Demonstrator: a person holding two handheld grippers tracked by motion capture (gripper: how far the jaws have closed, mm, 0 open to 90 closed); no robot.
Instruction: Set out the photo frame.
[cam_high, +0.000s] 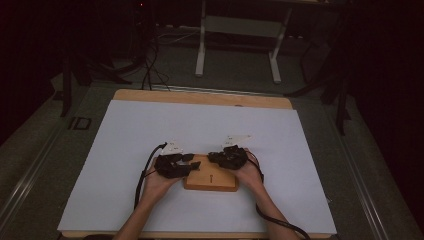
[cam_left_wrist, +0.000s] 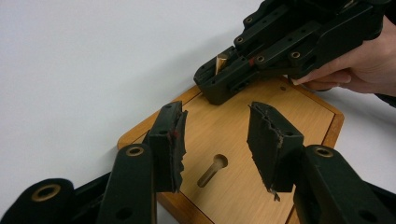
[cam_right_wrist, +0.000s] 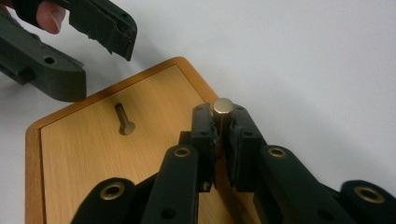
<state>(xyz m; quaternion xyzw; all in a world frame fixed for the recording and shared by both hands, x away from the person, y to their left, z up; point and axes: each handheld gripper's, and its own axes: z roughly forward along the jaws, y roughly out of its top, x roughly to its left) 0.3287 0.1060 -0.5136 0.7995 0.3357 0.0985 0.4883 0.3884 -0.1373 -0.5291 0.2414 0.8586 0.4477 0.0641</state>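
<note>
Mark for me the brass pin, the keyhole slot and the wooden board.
brass pin (cam_right_wrist: 222, 106), right gripper view, on its round top end.
keyhole slot (cam_left_wrist: 212, 170), left gripper view, on the groove's middle.
wooden board (cam_high: 222, 181), high view, on its bare top face.

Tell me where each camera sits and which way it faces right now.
High view: above the person's side, looking forward and down on the table; both forearms, left gripper and right gripper over the wooden board.
Left gripper view: rides the left gripper, open jaws over the board's keyhole slot; right gripper beyond.
Right gripper view: rides the right gripper, shut on a brass peg.
Shared: all three show the board; both gripper views show the slot.
</note>
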